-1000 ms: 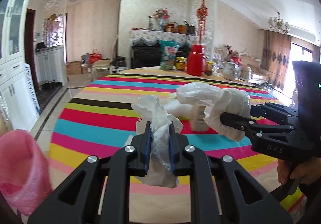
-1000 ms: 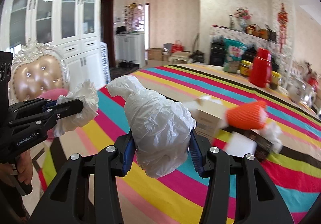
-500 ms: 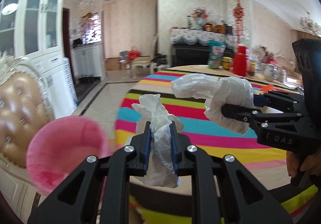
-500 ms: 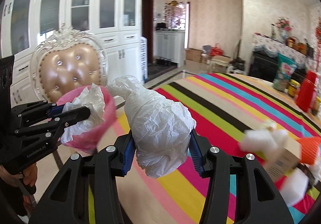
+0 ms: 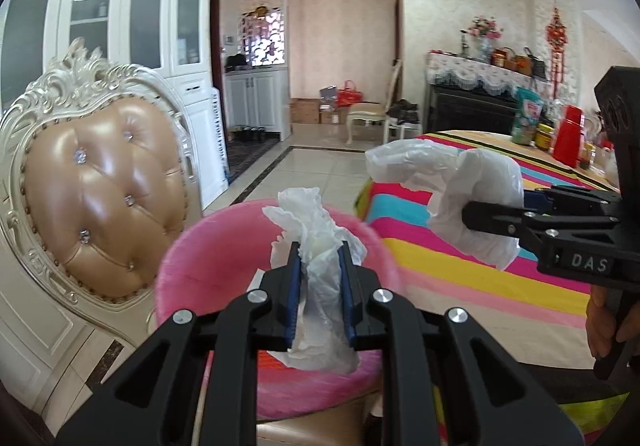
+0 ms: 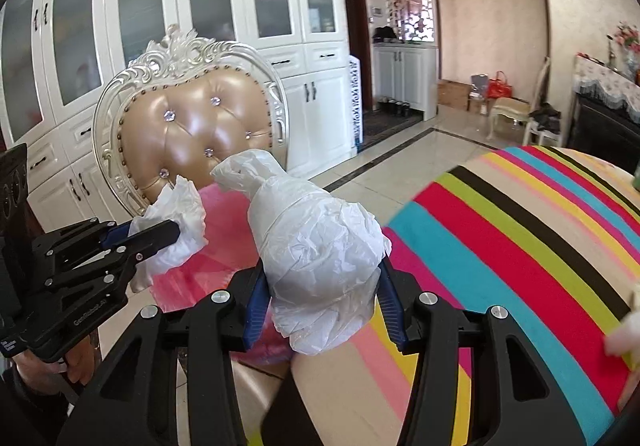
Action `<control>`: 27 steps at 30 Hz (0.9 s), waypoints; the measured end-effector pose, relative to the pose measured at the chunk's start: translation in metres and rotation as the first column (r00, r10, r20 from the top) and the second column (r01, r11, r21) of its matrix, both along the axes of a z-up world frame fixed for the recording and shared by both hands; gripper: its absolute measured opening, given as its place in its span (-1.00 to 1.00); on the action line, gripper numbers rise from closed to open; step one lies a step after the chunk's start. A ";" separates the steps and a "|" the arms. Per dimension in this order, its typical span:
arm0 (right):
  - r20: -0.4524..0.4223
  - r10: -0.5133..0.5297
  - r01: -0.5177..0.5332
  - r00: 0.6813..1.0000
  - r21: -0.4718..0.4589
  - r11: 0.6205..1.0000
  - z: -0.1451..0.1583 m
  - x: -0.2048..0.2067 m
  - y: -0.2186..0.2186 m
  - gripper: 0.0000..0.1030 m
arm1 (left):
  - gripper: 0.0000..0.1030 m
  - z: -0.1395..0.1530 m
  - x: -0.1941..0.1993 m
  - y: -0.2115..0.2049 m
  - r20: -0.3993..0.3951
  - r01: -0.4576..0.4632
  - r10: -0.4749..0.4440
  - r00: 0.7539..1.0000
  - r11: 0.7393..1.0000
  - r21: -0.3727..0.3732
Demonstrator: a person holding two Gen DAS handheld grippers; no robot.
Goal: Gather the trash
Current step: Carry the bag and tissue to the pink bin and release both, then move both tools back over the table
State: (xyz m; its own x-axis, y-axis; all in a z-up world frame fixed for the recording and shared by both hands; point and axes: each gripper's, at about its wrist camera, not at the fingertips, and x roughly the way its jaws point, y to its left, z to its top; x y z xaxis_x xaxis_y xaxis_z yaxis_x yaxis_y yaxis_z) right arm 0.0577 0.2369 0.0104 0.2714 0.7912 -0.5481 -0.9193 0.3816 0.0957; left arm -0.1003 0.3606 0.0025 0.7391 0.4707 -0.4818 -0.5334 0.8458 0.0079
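Observation:
My left gripper [image 5: 319, 262] is shut on a crumpled white tissue [image 5: 316, 222] and holds it over the open pink trash bag [image 5: 208, 266] that sits on a chair seat. My right gripper [image 6: 320, 286] is shut on a bulging white plastic bag [image 6: 316, 238] and holds it at the table's edge, right of the pink bag [image 6: 224, 230]. The left gripper with its tissue [image 6: 176, 222] shows at the left of the right wrist view. The right gripper with its white bag [image 5: 476, 198] shows at the right of the left wrist view.
An ornate chair with a tan padded back [image 5: 100, 190] stands behind the pink bag. The striped tablecloth [image 6: 520, 230] lies to the right, with a red jug [image 5: 570, 140] and jars at its far side. White cabinets [image 6: 200, 26] line the wall.
Both grippers have swung left, away from the table's middle, toward the chair. The pink bag has come from the left edge to directly under my left gripper. Both grips are unchanged.

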 end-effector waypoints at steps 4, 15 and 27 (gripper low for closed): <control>-0.011 0.030 -0.030 0.999 -0.018 0.999 -0.003 -0.001 0.032 -0.05 | -0.64 -0.008 0.003 0.029 -0.005 -0.032 0.032 0.999 0.999 -0.040; -0.059 0.086 -0.087 0.995 -0.013 0.996 -0.014 0.007 0.091 0.69 | 0.00 -0.037 0.000 0.068 -0.016 -0.097 0.096 0.995 0.991 -0.097; 0.017 0.054 -0.054 0.998 0.020 0.998 0.005 0.003 0.018 0.69 | 0.50 -0.031 -0.016 0.048 -0.005 -0.152 0.152 0.988 0.987 -0.046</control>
